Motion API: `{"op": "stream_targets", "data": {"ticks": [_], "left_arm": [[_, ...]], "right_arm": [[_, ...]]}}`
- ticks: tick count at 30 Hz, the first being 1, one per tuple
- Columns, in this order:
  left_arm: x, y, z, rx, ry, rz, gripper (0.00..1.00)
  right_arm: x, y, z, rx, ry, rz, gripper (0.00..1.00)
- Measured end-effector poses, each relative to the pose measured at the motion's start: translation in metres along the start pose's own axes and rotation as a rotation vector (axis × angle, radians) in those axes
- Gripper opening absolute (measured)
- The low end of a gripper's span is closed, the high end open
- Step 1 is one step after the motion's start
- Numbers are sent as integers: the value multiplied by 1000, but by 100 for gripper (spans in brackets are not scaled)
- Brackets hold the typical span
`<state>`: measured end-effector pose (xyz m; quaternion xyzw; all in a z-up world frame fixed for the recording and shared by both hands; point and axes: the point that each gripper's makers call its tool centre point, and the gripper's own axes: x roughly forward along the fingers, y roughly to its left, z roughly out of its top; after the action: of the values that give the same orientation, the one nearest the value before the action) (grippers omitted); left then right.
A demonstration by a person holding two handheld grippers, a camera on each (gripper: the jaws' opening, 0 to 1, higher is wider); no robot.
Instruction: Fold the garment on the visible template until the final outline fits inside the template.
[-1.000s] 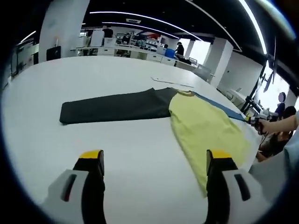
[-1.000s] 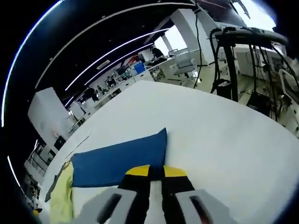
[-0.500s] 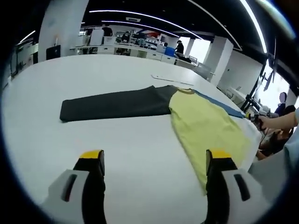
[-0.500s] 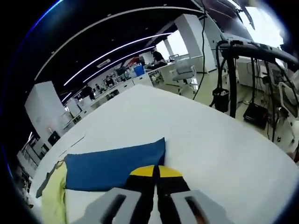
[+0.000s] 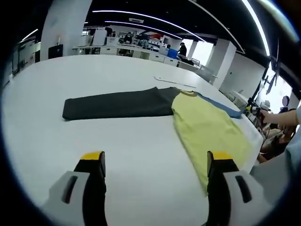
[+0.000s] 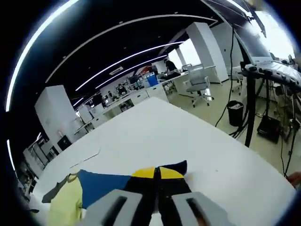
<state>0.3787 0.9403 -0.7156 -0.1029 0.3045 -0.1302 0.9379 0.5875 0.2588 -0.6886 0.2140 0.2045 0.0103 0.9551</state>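
Note:
A long-sleeved garment lies flat on the white table (image 5: 70,141), with a yellow body (image 5: 207,129), a dark grey sleeve (image 5: 117,103) stretched left and a blue sleeve (image 5: 221,104) to the right. My left gripper (image 5: 155,160) hovers open over bare table in front of the garment, touching nothing. In the left gripper view my right gripper (image 5: 254,110) sits at the blue sleeve's far end, held by a hand. My right gripper (image 6: 157,173) is shut on the cuff of the blue sleeve (image 6: 103,186), which is lifted and bunched. The yellow body (image 6: 63,207) lies beyond it.
A thin pale strip (image 5: 173,83) lies on the table past the collar. The table edge (image 6: 244,150) runs close to the right gripper, with office chairs (image 6: 200,87) and a dark stand (image 6: 249,108) on the floor beyond. Desks line the far wall.
My right gripper has raised the blue cuff and carried it toward the yellow body, so the blue sleeve looks shorter. The left gripper has hardly moved.

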Motion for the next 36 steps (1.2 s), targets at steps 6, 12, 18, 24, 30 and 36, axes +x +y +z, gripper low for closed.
{"op": "stream_targets", "data": {"ticks": [6, 12, 18, 24, 30, 36], "left_arm": [[2, -5, 2, 1, -13, -16, 86], [4, -10, 4, 37, -25, -22, 88], [7, -17, 9, 88, -28, -46, 92], [11, -19, 6, 206, -4, -68, 99], [11, -21, 3, 223, 3, -94, 99], [7, -17, 3, 220, -4, -91, 99]], "right_arm": [[16, 44, 2, -19, 12, 135, 0], [33, 101, -11, -37, 46, 264, 0], [36, 180, -35, -53, 92, 376, 0], [40, 241, -53, -62, 133, 482, 0], [42, 287, -65, -66, 161, 558, 0], [43, 328, -69, -92, 190, 633, 0]]}}
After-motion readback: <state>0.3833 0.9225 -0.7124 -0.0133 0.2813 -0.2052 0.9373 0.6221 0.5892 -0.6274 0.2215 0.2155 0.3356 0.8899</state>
